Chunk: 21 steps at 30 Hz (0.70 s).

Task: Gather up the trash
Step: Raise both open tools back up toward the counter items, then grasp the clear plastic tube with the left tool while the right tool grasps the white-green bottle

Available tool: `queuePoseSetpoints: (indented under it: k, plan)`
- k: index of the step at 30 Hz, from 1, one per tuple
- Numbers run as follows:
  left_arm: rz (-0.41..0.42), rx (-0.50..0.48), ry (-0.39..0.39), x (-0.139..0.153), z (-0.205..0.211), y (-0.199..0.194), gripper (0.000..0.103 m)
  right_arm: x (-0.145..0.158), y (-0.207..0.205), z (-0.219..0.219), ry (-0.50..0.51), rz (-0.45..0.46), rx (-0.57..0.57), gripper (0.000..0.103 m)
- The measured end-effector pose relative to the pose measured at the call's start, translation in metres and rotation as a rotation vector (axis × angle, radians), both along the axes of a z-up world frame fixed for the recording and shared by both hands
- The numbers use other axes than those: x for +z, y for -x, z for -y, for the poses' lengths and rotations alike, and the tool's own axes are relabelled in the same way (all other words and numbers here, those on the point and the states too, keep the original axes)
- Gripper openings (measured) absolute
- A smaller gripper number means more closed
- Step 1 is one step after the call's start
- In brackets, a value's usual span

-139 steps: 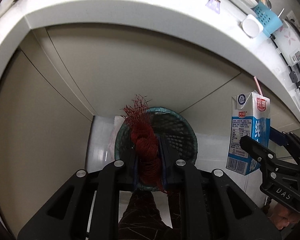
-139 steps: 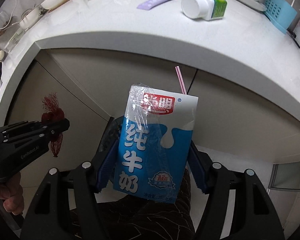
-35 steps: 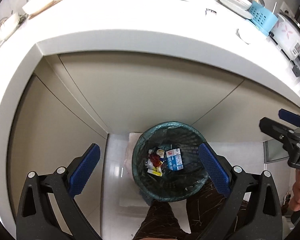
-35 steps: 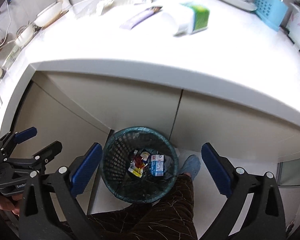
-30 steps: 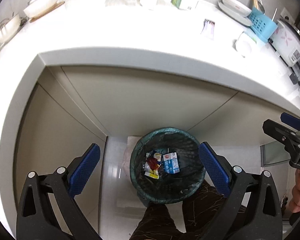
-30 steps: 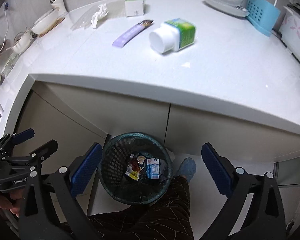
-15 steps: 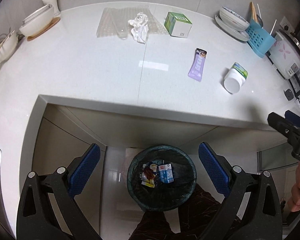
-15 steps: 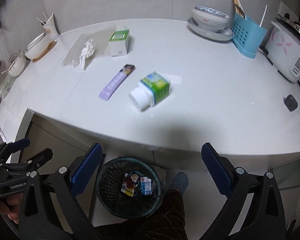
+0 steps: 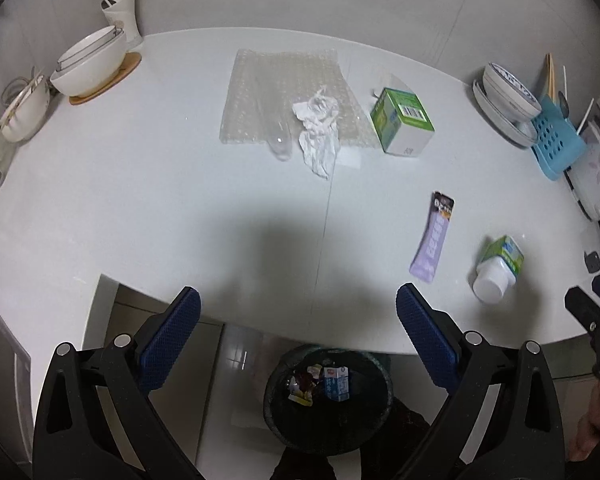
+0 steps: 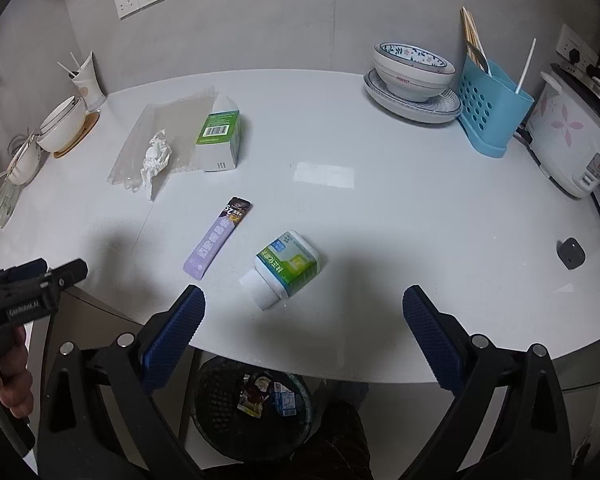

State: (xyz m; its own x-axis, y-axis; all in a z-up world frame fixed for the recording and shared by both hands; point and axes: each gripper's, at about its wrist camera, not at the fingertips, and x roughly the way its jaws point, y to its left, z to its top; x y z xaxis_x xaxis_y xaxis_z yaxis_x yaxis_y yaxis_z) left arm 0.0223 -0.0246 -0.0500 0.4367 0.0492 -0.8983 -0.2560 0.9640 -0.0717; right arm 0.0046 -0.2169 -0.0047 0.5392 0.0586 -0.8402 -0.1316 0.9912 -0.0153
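- Left gripper (image 9: 298, 312): jaws spread wide, holding nothing, above the counter's near edge.
- Right gripper (image 10: 304, 312): likewise wide open and empty.
- Trash bin (image 10: 204, 412): on the floor below both grippers, already holding a milk carton (image 9: 336, 383) and wrappers.
- White bottle (image 10: 286, 268): lying on its side just ahead of the right gripper; likely rolls away if pinched off-centre (round body).
- Purple sachet (image 10: 219, 238): ahead-left of the right gripper; flat, so the pads may skid over it.
- Crumpled tissue (image 9: 318, 130), bubble wrap (image 9: 280, 96), green carton (image 9: 402, 120): farther ahead of the left gripper.
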Motion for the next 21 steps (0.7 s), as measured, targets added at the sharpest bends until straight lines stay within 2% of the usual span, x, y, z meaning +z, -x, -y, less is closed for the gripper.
queuePoseSetpoints:
  k: [10,21]
  plan:
    - [-0.025,0.095,-0.009,0.007,-0.041,-0.079,0.095,-0.017,-0.036,-0.003,-0.002,-0.087,-0.013,0.095]
    - [-0.107,0.166,-0.046,-0.014,-0.08,-0.173,0.093,-0.033,-0.066,0.004,-0.018,-0.198,-0.053,0.095]
